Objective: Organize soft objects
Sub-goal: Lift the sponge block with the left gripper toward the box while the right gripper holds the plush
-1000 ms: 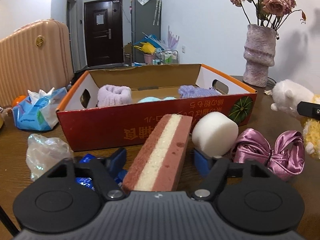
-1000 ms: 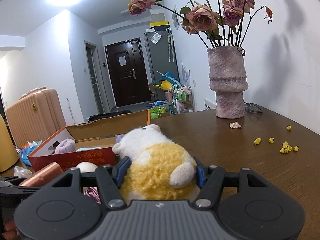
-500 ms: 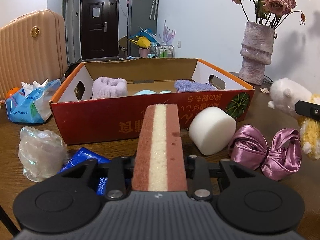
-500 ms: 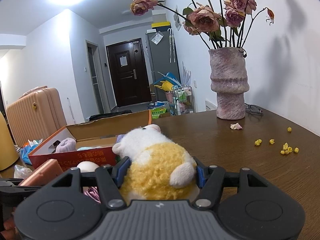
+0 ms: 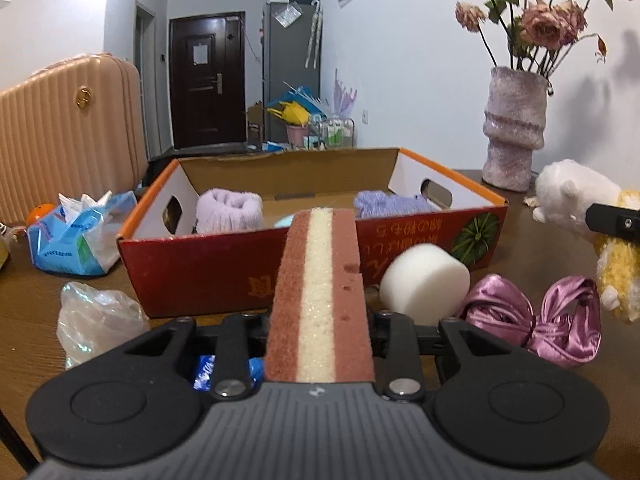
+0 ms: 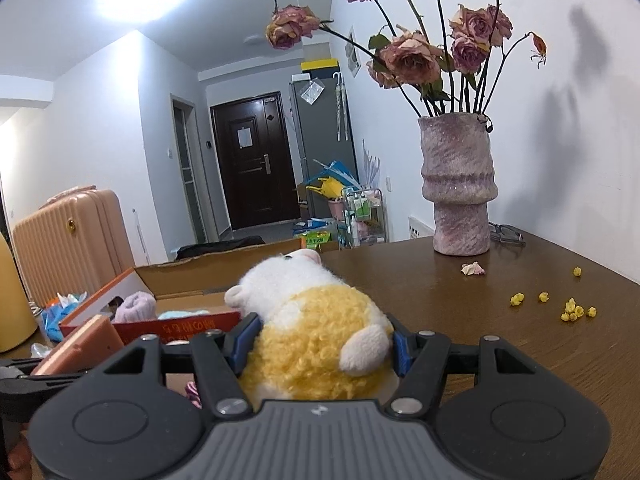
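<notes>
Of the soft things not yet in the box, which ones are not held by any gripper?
The white foam cylinder and the purple satin bow: both lie free on the table in front of the red box. The striped sponge and plush toy are each gripped.

Left gripper (image 5: 320, 322): matte black body, ribbed grey centre plate with small white mark, two round recessed discs at either side, silver screw heads at finger pivots, triangular cut-outs in black linkage arms.

Right gripper (image 6: 320, 346): same black-and-grey build, same discs, screws and ribbed plate; blue ridged pads (image 6: 244, 340) seen on inner faces of fingers.
</notes>
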Motion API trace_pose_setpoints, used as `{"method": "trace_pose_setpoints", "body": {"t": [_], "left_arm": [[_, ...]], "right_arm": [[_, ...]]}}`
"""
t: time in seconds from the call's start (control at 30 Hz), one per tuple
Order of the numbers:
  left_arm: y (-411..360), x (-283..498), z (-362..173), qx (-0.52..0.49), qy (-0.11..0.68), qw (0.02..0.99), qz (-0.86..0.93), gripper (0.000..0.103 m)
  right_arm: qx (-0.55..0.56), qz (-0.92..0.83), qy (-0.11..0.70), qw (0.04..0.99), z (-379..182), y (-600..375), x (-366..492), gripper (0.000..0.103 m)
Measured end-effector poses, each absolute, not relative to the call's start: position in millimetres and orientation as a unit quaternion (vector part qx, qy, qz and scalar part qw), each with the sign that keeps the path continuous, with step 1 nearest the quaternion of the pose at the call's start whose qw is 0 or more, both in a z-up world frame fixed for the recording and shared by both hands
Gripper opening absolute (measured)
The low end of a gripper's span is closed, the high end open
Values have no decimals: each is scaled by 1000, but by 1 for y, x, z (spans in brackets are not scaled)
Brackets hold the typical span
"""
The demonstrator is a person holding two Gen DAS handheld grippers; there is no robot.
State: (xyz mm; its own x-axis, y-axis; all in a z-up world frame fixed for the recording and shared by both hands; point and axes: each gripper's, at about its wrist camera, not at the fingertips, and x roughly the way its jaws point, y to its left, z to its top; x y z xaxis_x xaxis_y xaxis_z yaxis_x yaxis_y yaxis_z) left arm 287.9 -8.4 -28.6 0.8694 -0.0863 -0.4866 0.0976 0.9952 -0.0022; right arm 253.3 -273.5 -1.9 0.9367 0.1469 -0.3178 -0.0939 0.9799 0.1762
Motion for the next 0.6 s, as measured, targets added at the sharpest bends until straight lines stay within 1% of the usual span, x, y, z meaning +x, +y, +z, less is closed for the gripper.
{"method": "trace_pose_setpoints", "body": {"t": [0.6], "left_arm": [[-3, 277, -9, -18, 202, 979, 2, 31]], "right_arm": [[92, 52, 127, 986, 11, -245, 243, 63]]}}
